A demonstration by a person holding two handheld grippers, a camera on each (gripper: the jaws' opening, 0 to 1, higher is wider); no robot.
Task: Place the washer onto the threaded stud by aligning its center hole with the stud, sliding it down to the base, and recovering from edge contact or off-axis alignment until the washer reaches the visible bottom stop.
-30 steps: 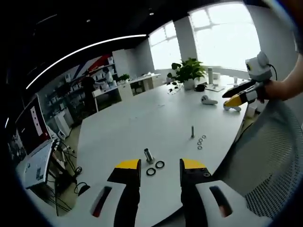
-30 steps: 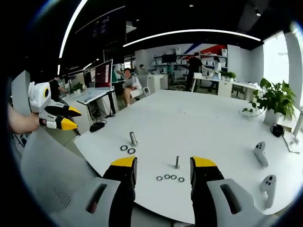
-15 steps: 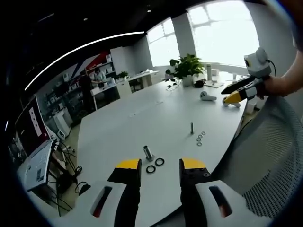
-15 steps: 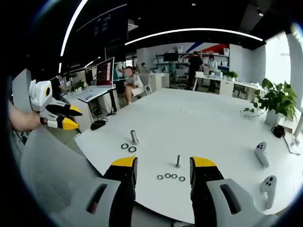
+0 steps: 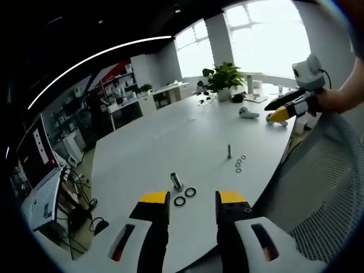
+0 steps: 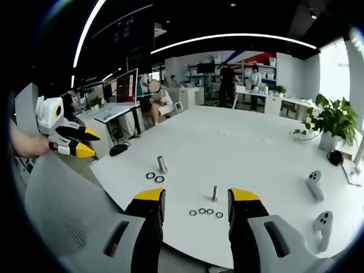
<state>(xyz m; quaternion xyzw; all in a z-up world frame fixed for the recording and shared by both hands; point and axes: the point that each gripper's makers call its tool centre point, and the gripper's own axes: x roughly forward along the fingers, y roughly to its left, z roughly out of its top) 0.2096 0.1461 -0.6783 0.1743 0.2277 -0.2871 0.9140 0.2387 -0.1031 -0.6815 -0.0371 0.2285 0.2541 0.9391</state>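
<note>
Little has changed in the last second: both views have only drifted slightly, and no washer has been lifted, so the task looks unstarted. In the right gripper view, the left gripper (image 6: 79,141) hangs at left-centre above a chair back (image 6: 62,205), empty, jaws slightly parted. Right of it stands a thick stud (image 6: 162,164) with two washers (image 6: 154,177). Lower centre, the thin stud (image 6: 215,193) stands upright, long axis vertical, four washers (image 6: 206,212) flat before it. The right gripper (image 6: 192,199) is spread, empty.
</note>
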